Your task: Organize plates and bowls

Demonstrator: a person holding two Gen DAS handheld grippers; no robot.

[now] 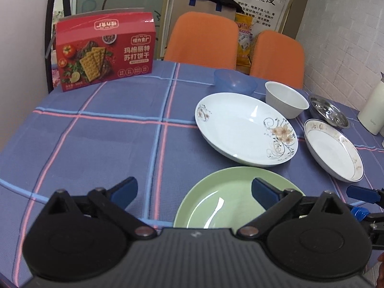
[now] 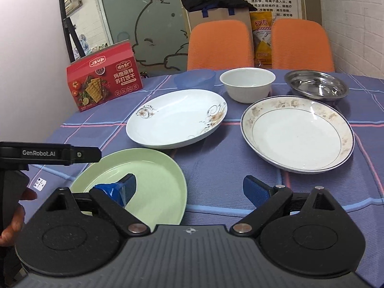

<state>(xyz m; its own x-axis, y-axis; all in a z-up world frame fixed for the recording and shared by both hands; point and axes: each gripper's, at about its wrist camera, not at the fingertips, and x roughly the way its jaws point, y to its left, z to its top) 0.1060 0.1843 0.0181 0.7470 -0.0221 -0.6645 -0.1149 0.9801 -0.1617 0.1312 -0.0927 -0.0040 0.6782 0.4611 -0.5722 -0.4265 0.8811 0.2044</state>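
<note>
Left hand-held gripper (image 1: 194, 190) and right hand-held gripper (image 2: 189, 188) tilt downward, jaws spread wide, apparently gripping nothing.

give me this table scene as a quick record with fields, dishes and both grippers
surface: table under a blue plaid cloth
plates: green plate, nearest; floral plate; brown-rimmed plate
bowls: blue bowl, white bowl, steel bowl, along the far edge
stacking: none, every dish sits alone
other: red cracker box
left gripper: open, holding nothing
right gripper: open, holding nothing

The green plate (image 1: 216, 199) has its near rim hidden behind the gripper body; the white jug (image 1: 373, 110) is cut off at the picture's right edge.
</note>
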